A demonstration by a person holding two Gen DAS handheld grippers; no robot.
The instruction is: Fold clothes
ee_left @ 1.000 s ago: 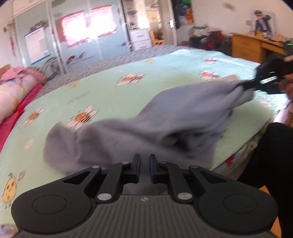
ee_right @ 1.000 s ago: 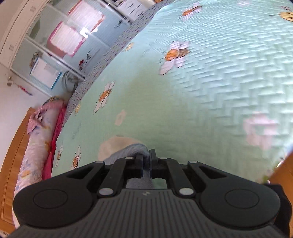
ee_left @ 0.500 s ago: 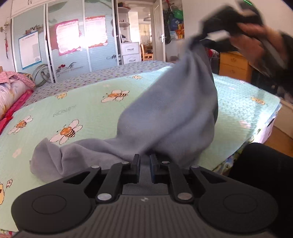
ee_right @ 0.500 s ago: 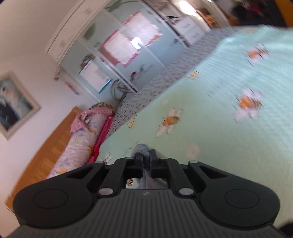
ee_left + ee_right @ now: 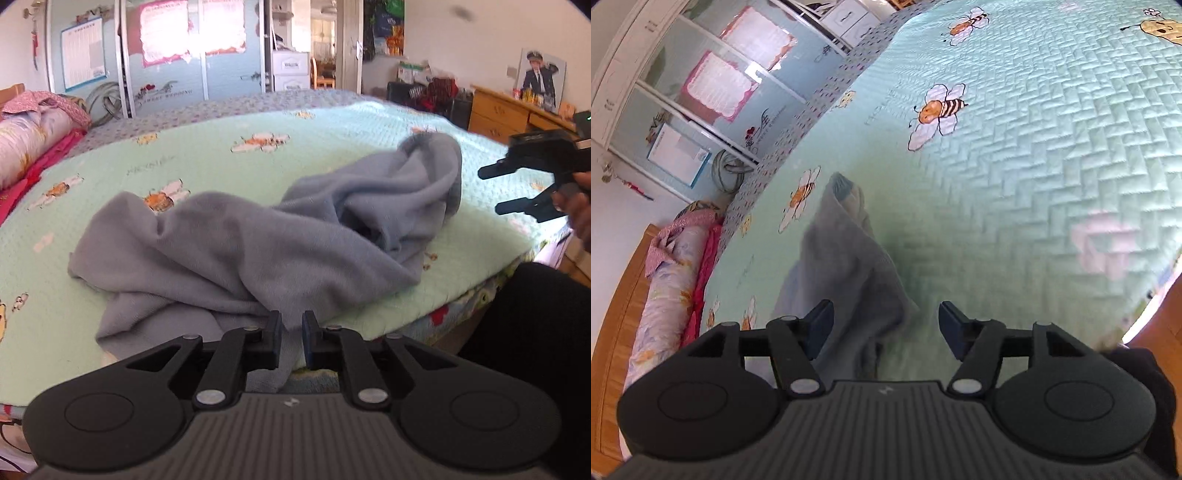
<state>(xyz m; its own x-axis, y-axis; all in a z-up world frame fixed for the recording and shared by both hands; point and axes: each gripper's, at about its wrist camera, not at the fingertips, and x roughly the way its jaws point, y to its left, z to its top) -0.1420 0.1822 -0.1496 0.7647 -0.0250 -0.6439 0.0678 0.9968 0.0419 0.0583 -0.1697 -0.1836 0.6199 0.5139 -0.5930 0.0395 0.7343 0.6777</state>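
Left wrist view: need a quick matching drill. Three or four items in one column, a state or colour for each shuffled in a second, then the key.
Items
1. left gripper
2. right gripper
3. grey garment
4. bedspread

States
A. mint green with a bee print
B. crumpled in a heap on the bed
C. jaws opening, nothing pressed between them
D. closed on a fold of cloth

Pairs: 1-D, 2-C, 3-B, 4-A
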